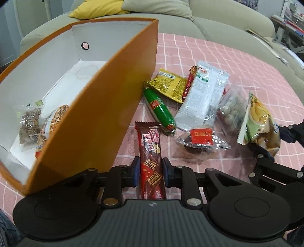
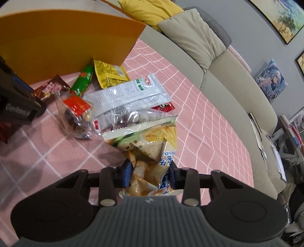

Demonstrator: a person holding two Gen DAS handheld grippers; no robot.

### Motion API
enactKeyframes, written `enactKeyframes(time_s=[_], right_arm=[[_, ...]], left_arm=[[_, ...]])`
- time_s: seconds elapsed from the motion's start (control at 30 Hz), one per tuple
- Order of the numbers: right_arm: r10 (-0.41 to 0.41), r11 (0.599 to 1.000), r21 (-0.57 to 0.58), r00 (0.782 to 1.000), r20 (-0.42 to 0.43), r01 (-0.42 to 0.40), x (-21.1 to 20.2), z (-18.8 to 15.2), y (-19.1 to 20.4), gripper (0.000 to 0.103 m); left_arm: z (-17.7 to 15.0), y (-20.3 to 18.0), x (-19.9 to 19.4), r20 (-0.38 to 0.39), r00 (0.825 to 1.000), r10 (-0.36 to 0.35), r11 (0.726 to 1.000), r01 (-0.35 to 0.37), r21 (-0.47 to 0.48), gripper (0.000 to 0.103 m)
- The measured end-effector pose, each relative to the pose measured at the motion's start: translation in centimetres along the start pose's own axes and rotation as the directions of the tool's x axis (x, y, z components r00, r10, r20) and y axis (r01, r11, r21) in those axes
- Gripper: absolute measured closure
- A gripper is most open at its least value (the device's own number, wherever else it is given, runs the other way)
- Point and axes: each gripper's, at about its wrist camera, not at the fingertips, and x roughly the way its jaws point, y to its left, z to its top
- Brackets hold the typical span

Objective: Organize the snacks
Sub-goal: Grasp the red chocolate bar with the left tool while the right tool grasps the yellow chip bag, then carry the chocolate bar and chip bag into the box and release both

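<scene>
My left gripper (image 1: 150, 172) is shut on a dark red wafer bar (image 1: 150, 150), held just right of the orange box (image 1: 106, 106). The box holds two snack packs (image 1: 30, 123). My right gripper (image 2: 150, 172) is shut on a yellow-green chip bag (image 2: 150, 144), which also shows in the left wrist view (image 1: 260, 121). Loose on the pink checked cloth lie a green sausage (image 1: 159, 110), a yellow packet (image 1: 169, 85), a white packet (image 1: 201, 93), a clear bag of round sweets (image 1: 231, 108) and a clear pack with a red label (image 1: 201, 136).
The pink checked cloth (image 1: 256, 72) covers the surface. A beige sofa (image 2: 218, 66) with a yellow cushion (image 1: 98, 8) runs behind it. The box's near wall (image 2: 66, 41) stands close to the loose snacks. Papers lie on the sofa's right end (image 2: 256, 129).
</scene>
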Motion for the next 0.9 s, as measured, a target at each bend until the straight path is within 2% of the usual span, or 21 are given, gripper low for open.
enactKeyframes(time_s=[0.33, 0.53, 0.73, 0.9], right_arm=[[0.044, 0.991, 0.127, 0.998, 0.055, -0.050, -4.2, 1.0, -1.1, 0.068], [0.144, 0.954, 0.251, 0.985, 0.098, -0.164, -6.6, 2.0, -2.1, 0.068], [0.255, 0.898, 0.323, 0.952, 0.172, -0.299, -8.6, 4.7, -3.2, 0.067], [0.365, 0.849, 0.310, 0.899, 0.241, -0.428, -9.5, 9.0, -3.4, 0.067]], left_arm=[[0.8, 0.7, -4.7, 0.057, 0.998, -0.023, 1.000, 0.023, -0.004, 0.077], [1.6, 1.5, -8.2, 0.121, 0.991, -0.056, 0.998, 0.058, -0.017, 0.077], [3.4, 3.7, -12.0, 0.199, 0.978, -0.070, 0.997, 0.076, -0.025, 0.077], [6.0, 7.4, -13.5, 0.162, 0.984, -0.076, 0.996, 0.082, -0.030, 0.077]])
